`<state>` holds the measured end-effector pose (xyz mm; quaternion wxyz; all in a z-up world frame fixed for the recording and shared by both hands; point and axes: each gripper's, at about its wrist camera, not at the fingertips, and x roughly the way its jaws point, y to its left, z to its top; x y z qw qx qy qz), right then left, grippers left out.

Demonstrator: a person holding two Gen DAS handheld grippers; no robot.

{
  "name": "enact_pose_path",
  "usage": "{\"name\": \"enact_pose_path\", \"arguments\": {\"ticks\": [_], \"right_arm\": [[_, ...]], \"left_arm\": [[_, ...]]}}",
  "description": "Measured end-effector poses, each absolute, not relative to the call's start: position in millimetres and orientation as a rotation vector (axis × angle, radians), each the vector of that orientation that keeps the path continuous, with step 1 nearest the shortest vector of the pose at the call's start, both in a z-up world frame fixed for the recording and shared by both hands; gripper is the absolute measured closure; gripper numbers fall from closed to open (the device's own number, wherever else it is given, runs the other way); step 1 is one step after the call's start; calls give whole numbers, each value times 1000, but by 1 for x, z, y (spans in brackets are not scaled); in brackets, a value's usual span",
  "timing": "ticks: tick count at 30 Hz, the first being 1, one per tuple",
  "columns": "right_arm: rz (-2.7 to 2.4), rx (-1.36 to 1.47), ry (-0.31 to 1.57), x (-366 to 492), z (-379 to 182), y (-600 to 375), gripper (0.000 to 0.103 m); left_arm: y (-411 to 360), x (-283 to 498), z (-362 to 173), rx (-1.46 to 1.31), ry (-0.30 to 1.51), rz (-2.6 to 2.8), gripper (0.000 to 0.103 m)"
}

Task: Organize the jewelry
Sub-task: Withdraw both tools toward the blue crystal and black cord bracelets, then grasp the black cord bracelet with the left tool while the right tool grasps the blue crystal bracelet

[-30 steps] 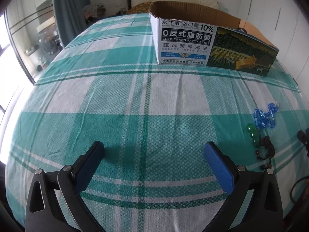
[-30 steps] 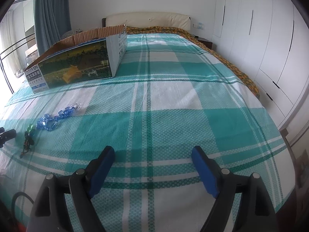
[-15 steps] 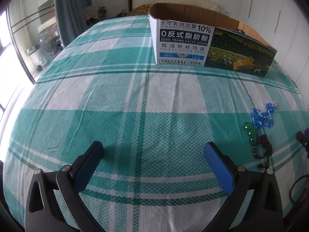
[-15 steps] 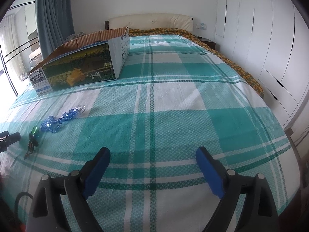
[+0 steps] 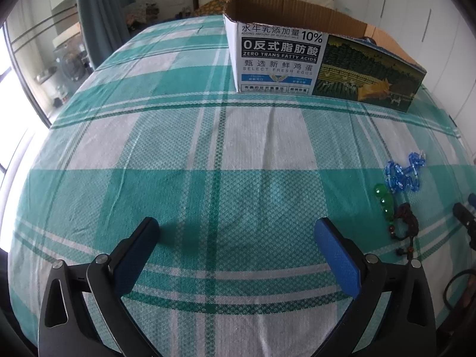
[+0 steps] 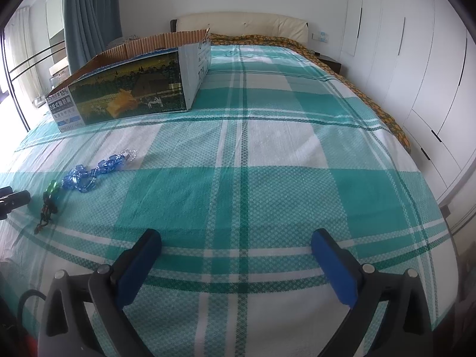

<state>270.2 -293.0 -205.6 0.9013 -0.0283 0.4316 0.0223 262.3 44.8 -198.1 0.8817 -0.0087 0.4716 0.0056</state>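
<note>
Left wrist view, left to right: window glass and a teal curtain (image 5: 101, 6) at the far left. The green-and-white checked bedsheet (image 5: 184, 136) fills most of the frame. The left gripper (image 5: 236, 232) hangs low over it, blue-padded fingers (image 5: 336, 253) spread wide, nothing between them. Upper centre, an open cardboard box (image 5: 312, 59) stands on the sheet, printed end facing the camera, picture side running off to the right. Right of the gripper, the jewelry lies on the sheet: a blue bead bracelet (image 5: 401, 175) farthest from the camera, a green bead pendant (image 5: 383, 200) just beside it on the near side, then its dark cord with small beads (image 5: 403, 226) trailing toward the camera. All lie outside the box, well apart from it. At the right edge, a black fingertip of the other tool shows beside the cord, not touching it.

Right wrist view, left to right: the left tool's black tip pokes in at the left edge. Next to it the dark cord (image 6: 44, 211), the green pendant (image 6: 53, 186), then the blue bracelet (image 6: 89, 172) strung out toward a small clear-bead loop (image 6: 129, 153). The box (image 6: 131, 89) sits beyond them, upper left. The right gripper (image 6: 235, 242) is low over the sheet (image 6: 297, 178), right of the jewelry and clear of it, fingers (image 6: 330, 264) spread wide and holding nothing. Headboard (image 6: 241, 22) at the far end; white wardrobe doors (image 6: 416, 59) along the right.
</note>
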Motion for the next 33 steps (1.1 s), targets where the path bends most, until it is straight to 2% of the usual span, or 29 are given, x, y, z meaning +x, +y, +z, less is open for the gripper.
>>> {"name": "enact_pose_path", "arguments": {"ticks": [10,20,26,28,33], "right_arm": [[57,-63,890,271,-206,-293,0],[57,-63,889,271,-206,-293,0],[58,-63,887,271,-205,-293,0],[59,-64,886,272,-205,-293,0],[58,-64,887,271,-205,-293,0]], "left_arm": [[30,223,-167,-172,816,-159,1],[-56,254,-184,22,926,-212,1],[-50,258,-195,80,972,-143,2],[-41,256,-194,55,967,-139,11],[-31,256,-193,33,952,-149,12]]}}
